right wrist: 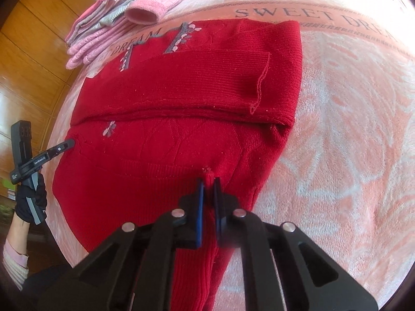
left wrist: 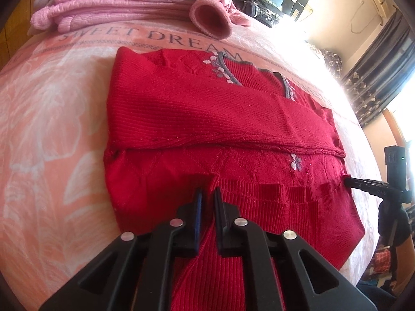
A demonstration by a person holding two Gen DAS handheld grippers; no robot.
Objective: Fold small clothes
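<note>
Your red knitted sweater (left wrist: 220,119) lies flat on the pink "SWEET DREAM" blanket (left wrist: 52,119), sleeves folded across its chest. Your left gripper (left wrist: 208,194) and right gripper (right wrist: 208,182) each pinch its ribbed hem.

- Right tongs (right wrist: 207,181) clamped on hem of red knit sweater (right wrist: 181,98), sleeve folded across.
- Left tongs (right wrist: 68,144) at sweater's left edge, black-gloved hand (right wrist: 31,202).
- Pink folded clothes pile (right wrist: 116,15) behind, on pink bed blanket (right wrist: 337,142).

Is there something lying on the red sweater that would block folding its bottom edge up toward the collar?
Nothing visible does. Both grippers, left gripper and right gripper, pinch the hem of the red sweater; only its own folded sleeves lie across it. The pink clothes pile sits beyond the collar.
</note>
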